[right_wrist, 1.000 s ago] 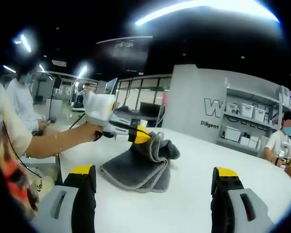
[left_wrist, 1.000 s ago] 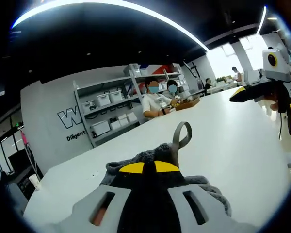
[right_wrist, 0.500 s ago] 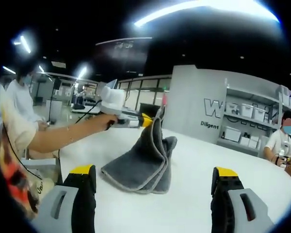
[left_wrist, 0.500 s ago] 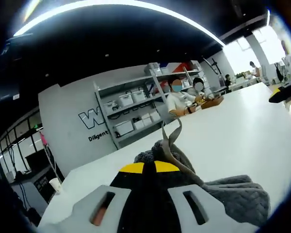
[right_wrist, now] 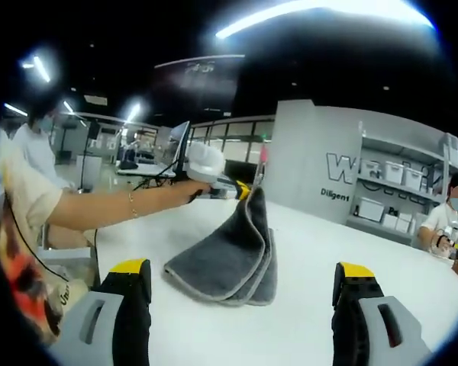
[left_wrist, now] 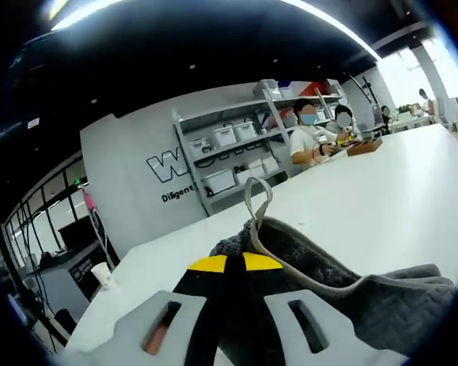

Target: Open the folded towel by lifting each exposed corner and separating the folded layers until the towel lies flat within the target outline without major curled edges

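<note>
Over the last second the left gripper (right_wrist: 243,190) has carried its pinched corner of the grey towel (right_wrist: 227,255) upward, from low over the heap to well above the white table (right_wrist: 305,320). In the right gripper view it stands at about 11 o'clock with the cloth hanging down from it toward the centre, the lower folds resting on the table. In the left gripper view the yellow-tipped jaws are clamped together on the cloth, and the hanging loop (left_wrist: 258,200) stands up just past them at 12 o'clock. I judge the layers are starting to peel apart, though several folded edges sit stacked at the bottom, so the towel is far from flat. I see no target outline.

The right gripper (right_wrist: 241,286) waits with its jaws spread wide at 7 and 5 o'clock, holding nothing, near the towel.

Counted: one towel, one loop, two grippers.
</note>
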Demonstrator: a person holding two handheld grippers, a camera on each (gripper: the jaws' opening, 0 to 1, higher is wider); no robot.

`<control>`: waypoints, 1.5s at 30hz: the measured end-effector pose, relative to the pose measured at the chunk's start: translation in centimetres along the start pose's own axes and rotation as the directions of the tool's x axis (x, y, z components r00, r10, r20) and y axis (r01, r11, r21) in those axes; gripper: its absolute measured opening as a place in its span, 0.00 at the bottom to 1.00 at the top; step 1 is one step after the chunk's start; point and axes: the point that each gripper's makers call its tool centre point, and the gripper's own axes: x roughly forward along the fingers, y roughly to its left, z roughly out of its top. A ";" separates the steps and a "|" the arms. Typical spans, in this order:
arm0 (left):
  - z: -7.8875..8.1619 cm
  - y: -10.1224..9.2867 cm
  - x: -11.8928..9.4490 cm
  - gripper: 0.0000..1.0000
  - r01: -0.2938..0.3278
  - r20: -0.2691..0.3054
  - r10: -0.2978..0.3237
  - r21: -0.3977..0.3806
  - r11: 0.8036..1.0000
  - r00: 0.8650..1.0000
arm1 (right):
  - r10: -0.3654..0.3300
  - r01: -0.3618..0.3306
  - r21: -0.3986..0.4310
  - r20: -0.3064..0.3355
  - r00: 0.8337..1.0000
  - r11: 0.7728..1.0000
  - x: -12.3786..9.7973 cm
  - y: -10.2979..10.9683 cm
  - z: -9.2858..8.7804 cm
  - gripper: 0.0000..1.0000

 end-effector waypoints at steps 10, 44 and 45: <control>-1.9 0.4 1.6 0.05 -0.021 -0.029 0.022 0.048 0.999 0.999 | 0.000 0.000 0.002 -0.007 1.000 1.000 -0.1 0.0 -0.3 0.99; -9.5 -2.8 4.0 0.17 0.039 -0.164 -0.038 0.000 0.999 0.986 | 0.023 -0.021 0.041 -0.055 0.998 0.999 0.8 0.9 -2.0 0.99; -9.5 -2.6 4.0 0.19 0.035 -0.166 -0.035 0.000 0.999 0.986 | 0.032 -0.029 0.038 -0.061 0.998 0.999 0.9 1.1 -2.1 0.99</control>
